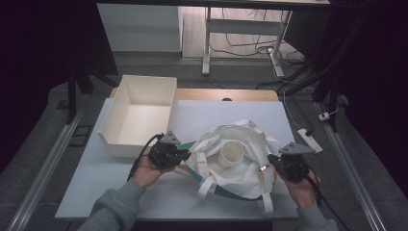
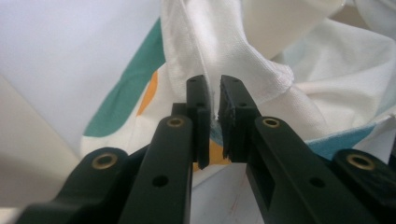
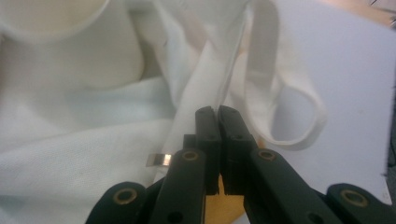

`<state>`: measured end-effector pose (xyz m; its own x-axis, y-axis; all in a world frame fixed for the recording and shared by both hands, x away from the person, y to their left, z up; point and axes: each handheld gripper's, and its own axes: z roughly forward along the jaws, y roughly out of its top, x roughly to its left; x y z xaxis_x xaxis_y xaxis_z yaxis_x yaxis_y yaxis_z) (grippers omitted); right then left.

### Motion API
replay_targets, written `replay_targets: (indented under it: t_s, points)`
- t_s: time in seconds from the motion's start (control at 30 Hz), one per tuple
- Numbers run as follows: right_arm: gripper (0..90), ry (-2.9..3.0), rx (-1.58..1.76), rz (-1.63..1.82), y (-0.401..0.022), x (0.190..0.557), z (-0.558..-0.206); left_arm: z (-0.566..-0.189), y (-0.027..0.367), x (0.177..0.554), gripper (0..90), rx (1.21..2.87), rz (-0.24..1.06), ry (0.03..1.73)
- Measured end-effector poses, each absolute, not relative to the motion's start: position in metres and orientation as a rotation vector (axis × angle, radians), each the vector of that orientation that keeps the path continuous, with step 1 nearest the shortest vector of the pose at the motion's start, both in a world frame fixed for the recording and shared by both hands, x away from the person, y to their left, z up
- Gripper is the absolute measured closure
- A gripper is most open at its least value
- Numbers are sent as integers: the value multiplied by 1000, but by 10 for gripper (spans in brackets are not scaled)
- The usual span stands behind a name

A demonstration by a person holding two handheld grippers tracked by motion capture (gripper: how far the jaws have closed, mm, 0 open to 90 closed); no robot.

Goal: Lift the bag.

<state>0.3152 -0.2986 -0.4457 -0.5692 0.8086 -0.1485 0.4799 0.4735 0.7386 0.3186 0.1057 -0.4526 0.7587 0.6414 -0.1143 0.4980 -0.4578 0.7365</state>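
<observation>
With my left tool and right tool both clamped on the rim of the white cloth bag at centre frame on the table, I judge I'm spreading its mouth around the cup; next needs an even lift.

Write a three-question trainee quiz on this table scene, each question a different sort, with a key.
1. True or false: both grippers are closed on the white bag's fabric.
2. What stands inside the bag? A) a white cup B) a bottle C) a book
3. Fill in: the open white box stands on the ___ gripper's side of the table.

Key
1. True: the left gripper and the right gripper each pinch the white bag.
2. A, the white cup.
3. Left; the white box.
</observation>
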Motion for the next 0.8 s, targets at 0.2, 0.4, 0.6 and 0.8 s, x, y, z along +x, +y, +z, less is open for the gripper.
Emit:
replay_targets:
  t_s: [0.2,0.4,0.6,0.8]
  points:
    - [876,2113,1075,971,-318,309,-426,-436,122,317,828,2086,233,845]
    - [879,2054,1080,997,-330,310,-415,-430,132,320,833,2055,235,855]
    - [882,1991,1100,1055,-346,315,-401,-419,144,323,847,2025,272,852]
    - [884,1949,1078,1097,-347,328,-383,-406,157,331,855,1978,306,862]
